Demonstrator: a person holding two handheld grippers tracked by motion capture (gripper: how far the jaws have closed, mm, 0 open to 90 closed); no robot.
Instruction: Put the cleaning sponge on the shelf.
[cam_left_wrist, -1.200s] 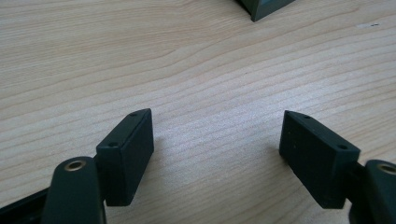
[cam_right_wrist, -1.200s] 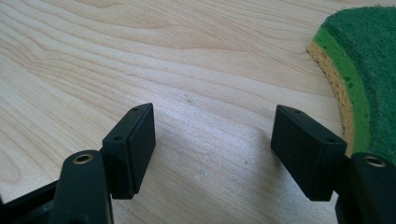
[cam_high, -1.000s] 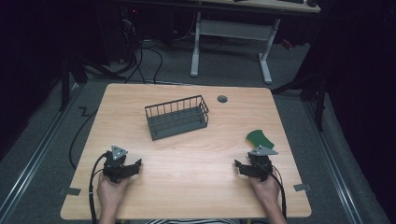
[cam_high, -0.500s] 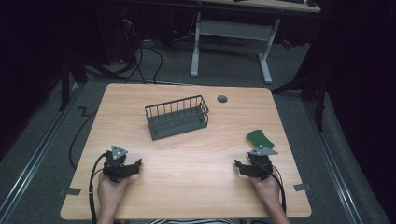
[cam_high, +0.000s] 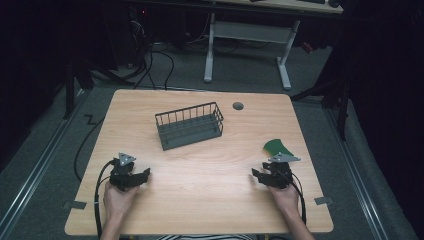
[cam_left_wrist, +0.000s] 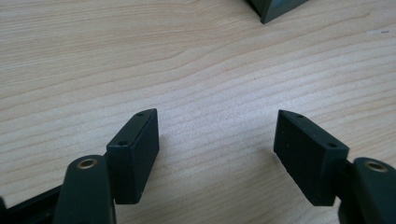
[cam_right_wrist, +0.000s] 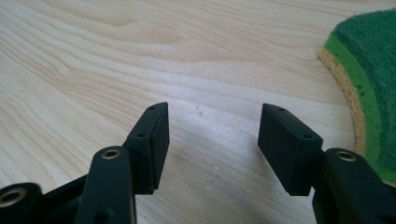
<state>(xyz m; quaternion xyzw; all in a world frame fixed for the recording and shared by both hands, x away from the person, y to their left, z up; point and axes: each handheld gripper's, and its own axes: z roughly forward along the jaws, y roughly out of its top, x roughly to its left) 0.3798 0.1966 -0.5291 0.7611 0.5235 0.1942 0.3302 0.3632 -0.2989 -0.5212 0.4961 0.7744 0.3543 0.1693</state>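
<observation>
Both grippers' jaws just narrowed (nothing between); sponge (cam_right_wrist: 369, 79) beside right gripper (cam_right_wrist: 212, 144).

I see a wire basket (cam_high: 190, 125) mid-worktop (cam_high: 200, 200), tilted slightly, empty. Grommet hole (cam_high: 238, 106) near the far edge. Cables (cam_high: 150, 65) on the floor beyond; another desk's white legs (cam_high: 250, 45) behind.
</observation>
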